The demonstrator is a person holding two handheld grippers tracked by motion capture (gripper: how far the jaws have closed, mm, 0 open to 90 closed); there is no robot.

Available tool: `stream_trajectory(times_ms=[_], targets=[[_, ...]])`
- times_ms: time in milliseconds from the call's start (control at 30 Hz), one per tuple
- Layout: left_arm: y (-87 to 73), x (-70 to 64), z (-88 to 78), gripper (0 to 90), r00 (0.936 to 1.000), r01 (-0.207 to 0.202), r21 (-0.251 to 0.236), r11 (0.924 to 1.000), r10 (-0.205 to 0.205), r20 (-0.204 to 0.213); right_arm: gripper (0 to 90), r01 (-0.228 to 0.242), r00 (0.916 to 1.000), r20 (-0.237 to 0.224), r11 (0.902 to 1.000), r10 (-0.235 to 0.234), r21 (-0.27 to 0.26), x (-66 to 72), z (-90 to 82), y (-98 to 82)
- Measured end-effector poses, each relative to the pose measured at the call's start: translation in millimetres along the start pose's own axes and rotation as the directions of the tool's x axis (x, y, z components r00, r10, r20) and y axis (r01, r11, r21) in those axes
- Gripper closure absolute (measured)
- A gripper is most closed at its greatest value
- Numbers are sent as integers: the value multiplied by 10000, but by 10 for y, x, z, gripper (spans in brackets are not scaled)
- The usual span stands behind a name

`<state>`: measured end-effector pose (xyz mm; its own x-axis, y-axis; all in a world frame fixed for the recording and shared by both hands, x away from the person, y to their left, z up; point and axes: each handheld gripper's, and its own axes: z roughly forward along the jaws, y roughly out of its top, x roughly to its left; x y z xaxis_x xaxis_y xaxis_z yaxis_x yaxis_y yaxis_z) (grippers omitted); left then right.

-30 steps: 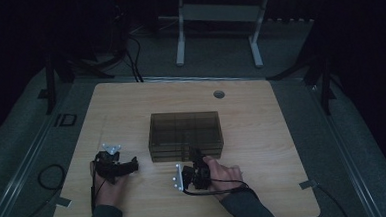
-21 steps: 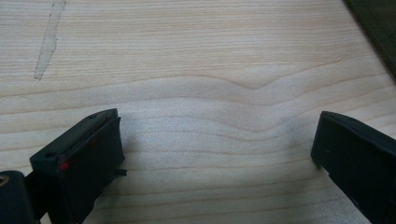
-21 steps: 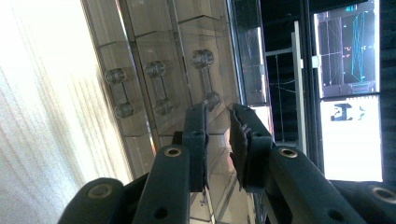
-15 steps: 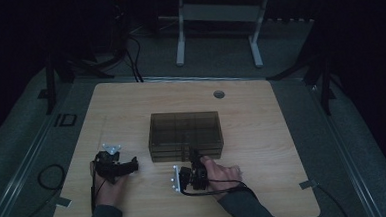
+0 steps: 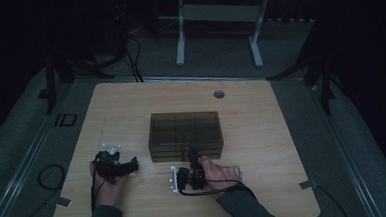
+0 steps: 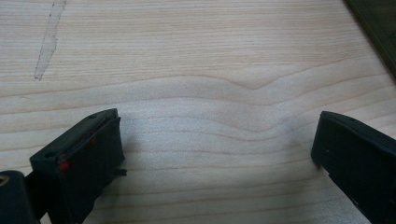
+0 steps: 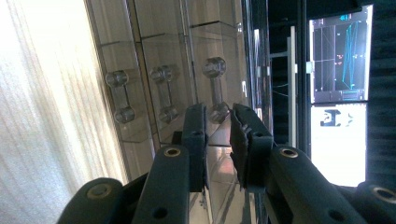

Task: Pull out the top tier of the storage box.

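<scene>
Here the whole move hangs on one thing: how the handle [image 7: 215, 88] of the top drawer lies against the right gripper [image 7: 218, 122]. The clear drawer box [image 5: 185, 135] stands near the middle of the table [image 5: 262, 135], its front facing the near edge, and the right gripper, rolled onto its side, points straight at that front from the near edge. In the right gripper view three clear bar handles sit side by side on the stacked drawer fronts, and because the camera is rolled, the stack runs across the picture; the handle at the right, the top one, has its lower knob directly ahead of the jaws. The jaws stand narrowly apart with that knob at their tips, but whether the pads already press on it I cannot tell. The handle's long axis runs along the drawer front, so the jaws seem to cross it squarely, and a straight pull back toward the near edge should draw the drawer out. The left gripper [image 5: 115, 165] rests well to the left of the box, near the near-left corner, its jaws spread wide over bare wood with nothing between them, so the right hand [image 5: 219, 173] is plainly nearer.
</scene>
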<state>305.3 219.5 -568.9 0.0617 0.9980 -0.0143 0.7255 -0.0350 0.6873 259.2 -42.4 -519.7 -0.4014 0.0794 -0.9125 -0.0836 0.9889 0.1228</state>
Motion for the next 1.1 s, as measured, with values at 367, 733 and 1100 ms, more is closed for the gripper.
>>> stream_trajectory(times_ms=[367, 733, 1100], targets=[[0, 0, 0, 23, 10000, 0, 1, 10000, 0, 1, 766, 261, 9993, 272, 9997, -262, 42, 35, 39, 3], [0, 0, 0, 23, 10000, 1, 0, 10000, -1, 1, 778, 389, 9980, 487, 9992, -394, 113, 57, 79, -9], [0, 0, 0, 23, 10000, -1, 0, 10000, 1, 0, 784, 584, 9959, 695, 9983, -587, 70, 77, 92, -13]])
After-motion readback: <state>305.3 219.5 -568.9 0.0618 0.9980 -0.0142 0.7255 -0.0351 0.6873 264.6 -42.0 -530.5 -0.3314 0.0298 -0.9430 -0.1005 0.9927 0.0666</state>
